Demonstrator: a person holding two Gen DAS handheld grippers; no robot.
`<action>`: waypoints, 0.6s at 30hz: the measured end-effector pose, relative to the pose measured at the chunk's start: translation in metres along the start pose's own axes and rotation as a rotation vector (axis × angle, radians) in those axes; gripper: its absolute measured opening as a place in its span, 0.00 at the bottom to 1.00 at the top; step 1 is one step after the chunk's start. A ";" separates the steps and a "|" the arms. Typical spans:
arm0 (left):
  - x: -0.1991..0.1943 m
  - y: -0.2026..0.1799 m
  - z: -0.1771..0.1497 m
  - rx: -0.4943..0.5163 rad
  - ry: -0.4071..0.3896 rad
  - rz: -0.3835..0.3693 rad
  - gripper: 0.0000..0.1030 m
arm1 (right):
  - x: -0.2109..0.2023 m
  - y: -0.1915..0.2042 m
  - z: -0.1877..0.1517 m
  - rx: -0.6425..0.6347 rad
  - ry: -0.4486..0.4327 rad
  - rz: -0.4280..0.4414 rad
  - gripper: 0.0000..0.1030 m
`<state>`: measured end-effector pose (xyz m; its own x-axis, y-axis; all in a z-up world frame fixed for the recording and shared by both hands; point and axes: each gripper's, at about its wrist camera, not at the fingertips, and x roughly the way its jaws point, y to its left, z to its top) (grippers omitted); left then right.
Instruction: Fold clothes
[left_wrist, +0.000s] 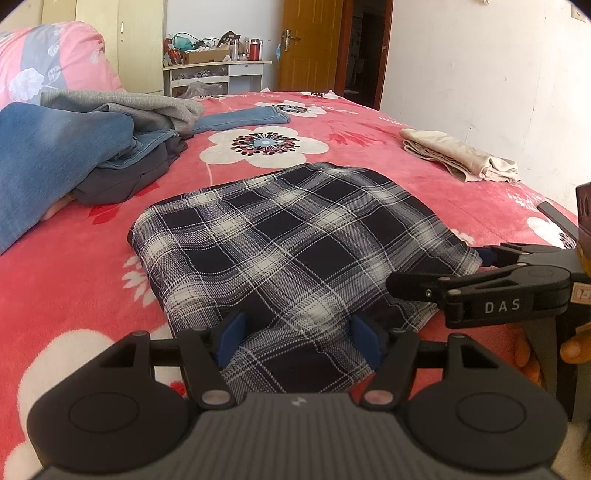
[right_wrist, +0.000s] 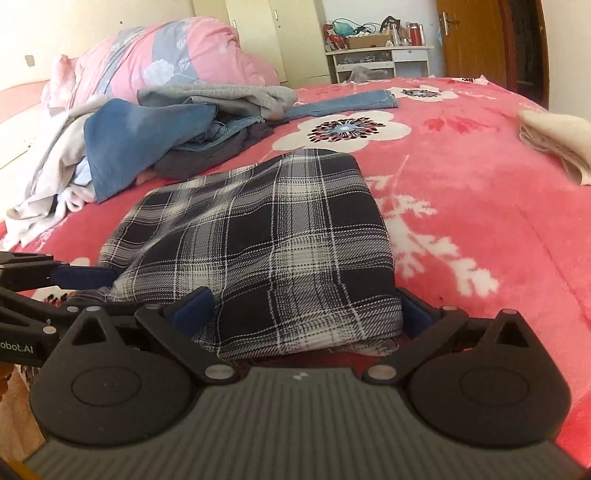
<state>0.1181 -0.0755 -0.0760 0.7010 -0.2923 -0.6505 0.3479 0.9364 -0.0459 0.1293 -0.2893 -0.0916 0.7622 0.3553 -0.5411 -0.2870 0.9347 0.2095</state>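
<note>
Bedroom with pink flowered blanket (left_wrist: 351, 147), folded plaid cloth (left_wrist: 280, 236) lying mid-bed; left gripper (left_wrist: 297, 341) part open astride its near edge, grip uncertain; right gripper (right_wrist: 306, 314) spread wide around near right corner, pads clear; unfolded pile (right_wrist: 166, 129) behind, beige cloth (left_wrist: 458, 157) apart

- I'm looking into a home bedroom — a bed (left_wrist: 369, 122) under a red floral blanket.
- Rolled pink quilt (right_wrist: 166, 55), cream wardrobe (left_wrist: 122, 40), cluttered white dresser (left_wrist: 214, 72), wooden door (left_wrist: 310, 44).
</note>
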 end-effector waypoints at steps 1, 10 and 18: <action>0.000 0.000 0.000 -0.001 0.000 0.000 0.64 | 0.000 -0.001 0.000 0.007 0.000 0.004 0.99; 0.001 0.000 0.000 -0.008 -0.004 0.000 0.64 | 0.000 -0.006 0.001 0.036 0.009 0.022 0.99; -0.007 -0.001 0.001 -0.026 -0.038 0.018 0.65 | -0.004 -0.005 0.001 0.102 -0.024 -0.008 0.99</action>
<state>0.1130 -0.0748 -0.0703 0.7299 -0.2824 -0.6225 0.3191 0.9461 -0.0551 0.1282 -0.2951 -0.0895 0.7781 0.3468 -0.5237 -0.2217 0.9317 0.2877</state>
